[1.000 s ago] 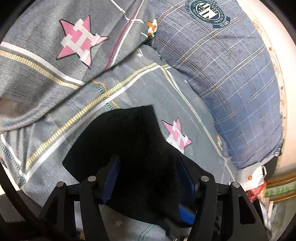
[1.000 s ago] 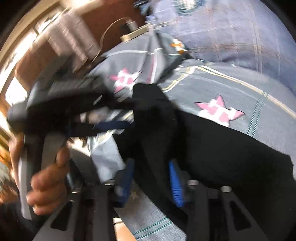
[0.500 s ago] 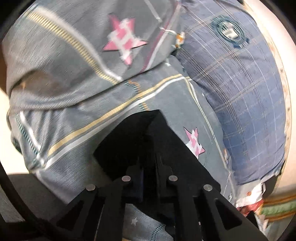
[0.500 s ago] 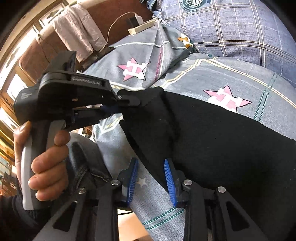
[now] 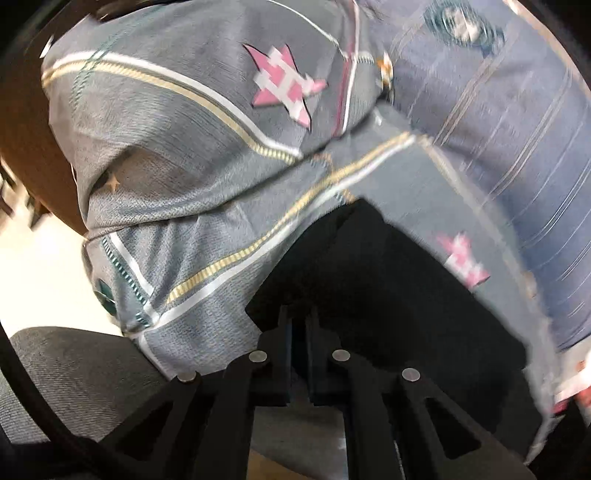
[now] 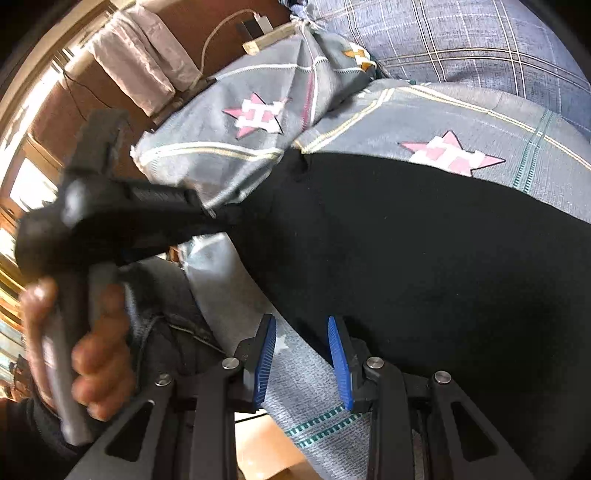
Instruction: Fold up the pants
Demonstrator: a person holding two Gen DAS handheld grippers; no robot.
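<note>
The black pants (image 6: 424, 251) lie on a grey bedsheet with pink stars (image 6: 498, 122); they also show in the left wrist view (image 5: 388, 280). My left gripper (image 5: 300, 317) is shut on the near left edge of the pants; from the right wrist view it (image 6: 225, 218) reaches in from the left, held by a hand (image 6: 92, 354). My right gripper (image 6: 302, 325) is open, its blue pads (image 6: 266, 354) astride the pants' near edge over the sheet, holding nothing.
A blue plaid pillow (image 6: 461, 44) lies at the far side. A brown headboard (image 6: 184, 22) with a cable and power strip (image 6: 266, 37) stands behind. The sheet hangs over the bed's near edge (image 6: 317, 417). Grey fabric (image 5: 74, 369) shows at bottom left.
My left gripper closed on the pants' edge and has pulled leftward. My right gripper stayed open and moved along the near edge.
</note>
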